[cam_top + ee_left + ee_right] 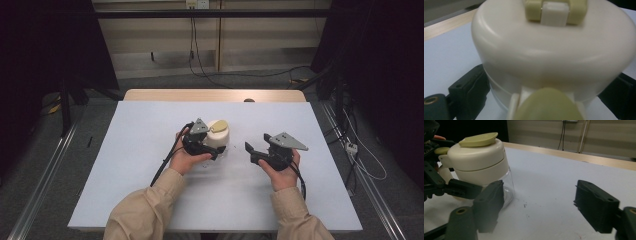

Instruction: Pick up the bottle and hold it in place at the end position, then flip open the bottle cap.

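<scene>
Even overhead light on table, dark surroundings; close jar blurred in left gripper view.

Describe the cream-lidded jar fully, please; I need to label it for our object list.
The jar stands upright on the pale table, near its middle. It has a wide, glossy cream cap, plastic by the look, topped by a yellow-green flip tab with a hinge, over a clear base. The left hand-held gripper has its jaws either side of the body, seemingly clamped. The right hand-held gripper is apart, jaws open.
</scene>
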{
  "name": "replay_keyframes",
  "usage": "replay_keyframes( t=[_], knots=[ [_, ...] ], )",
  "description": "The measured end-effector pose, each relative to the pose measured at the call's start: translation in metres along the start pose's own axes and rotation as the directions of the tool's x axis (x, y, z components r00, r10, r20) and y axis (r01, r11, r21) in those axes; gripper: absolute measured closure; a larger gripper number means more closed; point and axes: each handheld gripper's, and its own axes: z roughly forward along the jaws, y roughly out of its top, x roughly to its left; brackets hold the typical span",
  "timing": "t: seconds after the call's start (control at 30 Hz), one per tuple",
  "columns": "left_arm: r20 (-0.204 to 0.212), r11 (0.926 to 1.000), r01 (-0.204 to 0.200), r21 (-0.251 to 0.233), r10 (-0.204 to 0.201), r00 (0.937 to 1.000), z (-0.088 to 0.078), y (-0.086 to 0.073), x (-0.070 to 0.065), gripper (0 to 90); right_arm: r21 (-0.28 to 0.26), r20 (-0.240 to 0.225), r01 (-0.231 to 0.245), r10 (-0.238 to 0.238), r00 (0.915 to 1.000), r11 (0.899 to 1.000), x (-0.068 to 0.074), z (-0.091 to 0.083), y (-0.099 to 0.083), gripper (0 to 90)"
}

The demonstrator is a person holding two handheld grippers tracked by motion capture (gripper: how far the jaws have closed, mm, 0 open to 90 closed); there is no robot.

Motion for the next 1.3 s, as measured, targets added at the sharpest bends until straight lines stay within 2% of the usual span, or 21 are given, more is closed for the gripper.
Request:
replay_keyframes(
  t=[0.07,0.13,0.3,0.33,0.37,0.43,0.47,0.6,0.63,0.83,1.13,1.3],
  knots=[
    [-0.001,1.0,-0.005,0.007,0.005,1.0,0.0,0.001,0.0,5.6,0.002,-0.015,-0.003,0.003,0.9999,1.0,0.001,0.003,0.006,33.7],
    [0.002,1.0,-0.001,0.006,0.001,1.0,0.0,0.001,0.0,5.6,0.002,-0.019,0.0,0.0,0.9998,1.0,0.002,0.004,0.008,36.0],
    [0.001,1.0,-0.005,0.007,0.005,1.0,0.0,0.001,0.001,5.6,0.009,-0.048,0.012,-0.011,0.9988,1.0,0.005,0.01,0.014,50.2],
    [0.0,1.0,-0.005,0.007,0.005,1.0,0.0,0.001,0.0,5.6,0.009,-0.053,0.009,-0.009,0.9986,1.0,0.005,0.011,0.015,54.0],
    [0.0,1.0,-0.004,0.007,0.004,1.0,0.0,0.001,0.0,5.6,0.017,-0.081,0.002,-0.001,0.9967,1.0,0.005,0.013,0.017,61.2],
    [0.0,1.0,-0.003,0.007,0.003,1.0,0.0,0.001,0.0,5.6,0.017,-0.076,0.009,-0.007,0.9971,1.0,0.005,0.014,0.018,63.6],
    [0.001,1.0,-0.002,0.007,0.002,1.0,0.0,0.001,0.0,5.6,0.019,-0.077,0.014,-0.012,0.997,1.0,0.005,0.015,0.019,67.6],
    [0.001,1.0,0.0,0.008,0.0,1.0,0.0,0.001,0.0,5.6,0.015,-0.11,0.009,-0.007,0.9939,1.0,0.005,0.017,0.023,77.1],
    [0.001,1.0,0.0,0.008,0.0,1.0,0.0,0.001,0.0,5.6,0.014,-0.116,0.014,-0.012,0.9931,1.0,0.005,0.018,0.024,82.3],
    [0.0,1.0,0.001,0.008,-0.001,1.0,0.0,0.001,0.0,5.6,0.018,-0.137,0.019,-0.016,0.9905,1.0,0.006,0.022,0.028,89.9],
    [-0.001,0.9999,0.003,0.012,-0.003,1.0,0.0,0.001,0.0,5.6,0.038,-0.16,0.053,-0.046,0.986,0.998,0.013,0.032,0.038,90.0],
    [-0.004,0.9999,0.0,0.013,0.0,1.0,0.0,0.001,0.0,5.6,0.045,-0.182,0.08,-0.07,0.9808,0.996,0.016,0.036,0.043,90.0]
  ],
)
